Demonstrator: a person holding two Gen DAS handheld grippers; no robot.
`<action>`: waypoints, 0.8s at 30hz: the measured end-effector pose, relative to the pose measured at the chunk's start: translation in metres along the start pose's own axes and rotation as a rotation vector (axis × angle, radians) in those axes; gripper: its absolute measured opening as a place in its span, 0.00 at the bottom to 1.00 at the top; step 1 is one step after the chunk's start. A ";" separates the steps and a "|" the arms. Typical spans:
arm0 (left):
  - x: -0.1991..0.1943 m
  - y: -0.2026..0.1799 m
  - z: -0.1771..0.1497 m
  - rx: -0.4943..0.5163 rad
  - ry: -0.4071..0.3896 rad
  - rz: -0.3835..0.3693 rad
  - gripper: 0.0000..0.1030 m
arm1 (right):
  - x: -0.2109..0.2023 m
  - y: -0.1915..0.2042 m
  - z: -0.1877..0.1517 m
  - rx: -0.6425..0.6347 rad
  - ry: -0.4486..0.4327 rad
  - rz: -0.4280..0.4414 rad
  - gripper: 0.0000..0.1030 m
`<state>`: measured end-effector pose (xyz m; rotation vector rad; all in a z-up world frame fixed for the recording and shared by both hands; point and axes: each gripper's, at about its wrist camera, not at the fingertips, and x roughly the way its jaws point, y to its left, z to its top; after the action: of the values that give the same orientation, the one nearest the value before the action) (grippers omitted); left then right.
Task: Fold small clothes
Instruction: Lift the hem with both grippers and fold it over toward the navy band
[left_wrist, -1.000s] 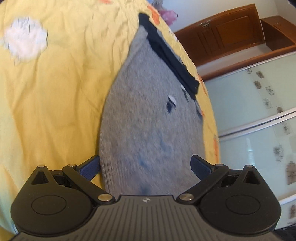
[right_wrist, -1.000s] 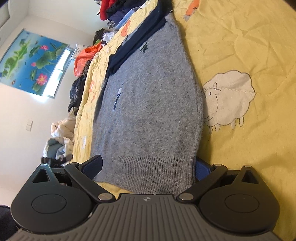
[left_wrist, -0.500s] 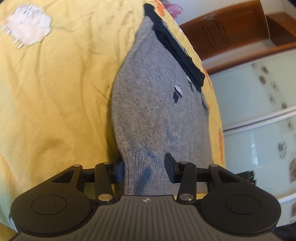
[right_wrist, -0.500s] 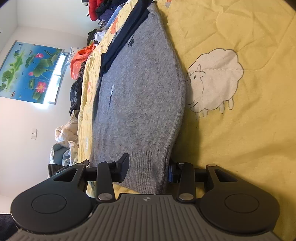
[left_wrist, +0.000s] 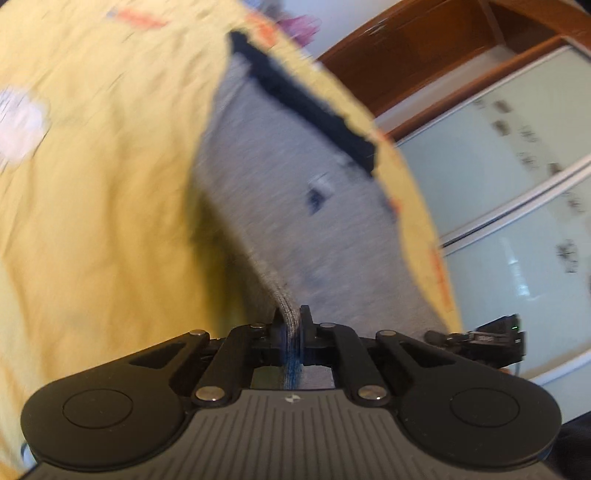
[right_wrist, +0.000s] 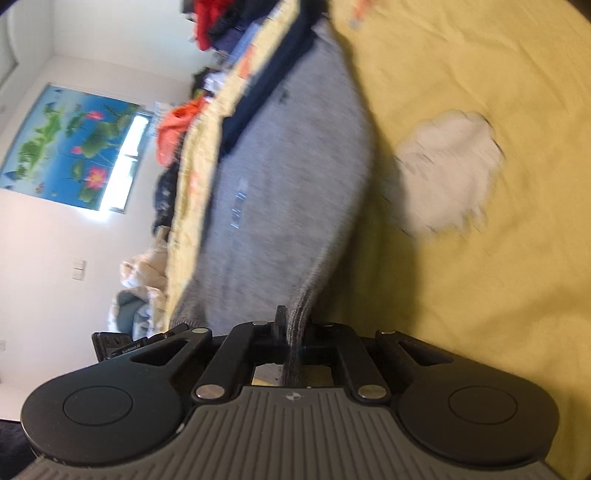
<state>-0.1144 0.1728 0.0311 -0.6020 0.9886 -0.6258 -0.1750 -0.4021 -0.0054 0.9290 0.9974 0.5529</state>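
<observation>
I see white walls (right_wrist: 44, 258), a lotus painting (right_wrist: 70, 144) beside a bright window (right_wrist: 125, 162), frosted sliding wardrobe doors (left_wrist: 517, 206), and brown wooden cabinets (left_wrist: 417, 48) above.

Grey sweater (left_wrist: 280, 206), navy trim; yellow bedspread (right_wrist: 480, 295), white sheep.

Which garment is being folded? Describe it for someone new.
On the yellow bedspread lies a grey knit sweater, its ribbed hem pinched by both grippers. Its navy collar and flat spread set it apart from the heaped clothes beyond the bed's edge.
</observation>
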 end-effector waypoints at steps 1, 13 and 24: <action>-0.002 -0.003 0.007 0.007 -0.018 -0.018 0.06 | -0.002 0.005 0.004 -0.010 -0.015 0.017 0.14; 0.029 -0.036 0.144 0.113 -0.239 -0.146 0.06 | 0.023 0.047 0.146 -0.100 -0.258 0.219 0.14; 0.105 -0.025 0.296 0.103 -0.356 -0.090 0.05 | 0.087 0.022 0.318 0.037 -0.402 0.188 0.14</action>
<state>0.1869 0.1325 0.1145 -0.6425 0.5958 -0.6189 0.1477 -0.4516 0.0461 1.1216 0.5633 0.4804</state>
